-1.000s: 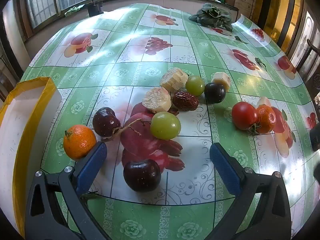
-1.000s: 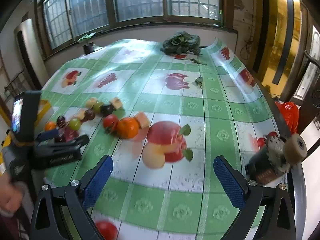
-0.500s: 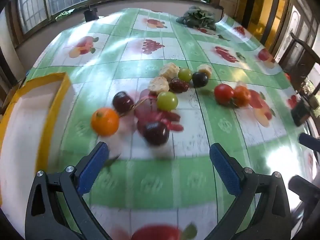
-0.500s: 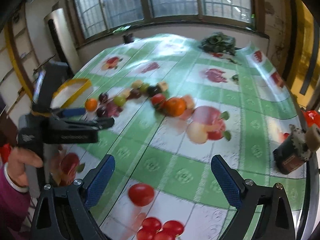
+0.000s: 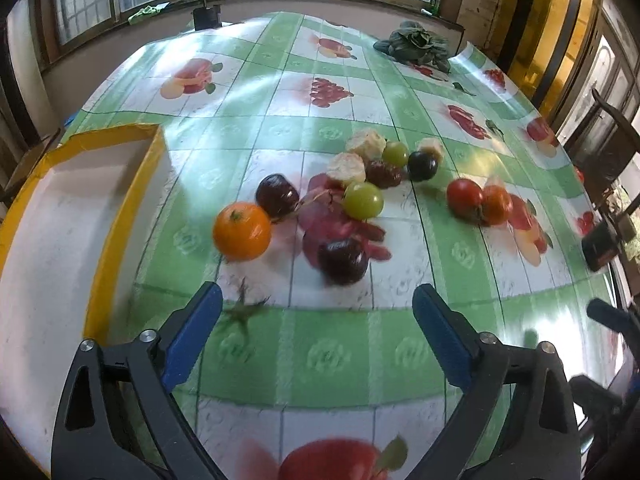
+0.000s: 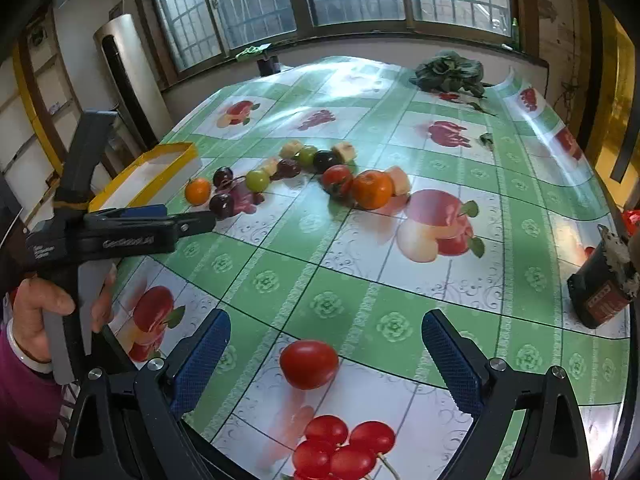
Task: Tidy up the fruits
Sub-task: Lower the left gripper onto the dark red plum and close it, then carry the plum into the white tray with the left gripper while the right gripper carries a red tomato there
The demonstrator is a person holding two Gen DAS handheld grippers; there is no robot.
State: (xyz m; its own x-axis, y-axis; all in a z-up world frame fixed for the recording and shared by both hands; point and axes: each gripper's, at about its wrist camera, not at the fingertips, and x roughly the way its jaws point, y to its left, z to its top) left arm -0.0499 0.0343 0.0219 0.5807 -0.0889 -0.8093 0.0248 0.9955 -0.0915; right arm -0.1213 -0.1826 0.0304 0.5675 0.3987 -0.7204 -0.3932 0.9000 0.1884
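While our left gripper (image 5: 316, 312) hangs above the green checked tablecloth (image 5: 320, 352), its blue-padded fingers stand wide apart with nothing between them. Our right gripper (image 6: 326, 344) is spread just as wide and holds nothing either, though a red tomato (image 6: 309, 364) lies on the cloth between its fingers, nearer the left one.

From the left wrist view, the fruit lies in a loose cluster toward 12 o'clock of the left gripper. Closest is a dark plum (image 5: 343, 261), with an orange mandarin (image 5: 241, 230) at about 10 o'clock of it and well apart from it. A second dark plum (image 5: 277, 195) sits just beside the mandarin, at its 1 o'clock. A green grape (image 5: 363, 200) rests past the near plum, and behind it we see two pale cut pieces (image 5: 346, 168) — what they are we cannot tell — plus a wrinkled red date (image 5: 383, 174), a smaller green grape (image 5: 395, 153) and a black plum (image 5: 422, 165). Off at 2 o'clock, a second red tomato (image 5: 464, 197) touches a second orange mandarin (image 5: 496, 204).

A yellow-rimmed white tray (image 5: 116, 216) sits at 9 o'clock of the cluster, and we see no fruit in it. A loose green stem (image 5: 242, 312) lies on the cloth just beside the left finger of the left gripper.

In the right wrist view our left hand (image 6: 44, 312) grips the left gripper's handle — at 9 o'clock.
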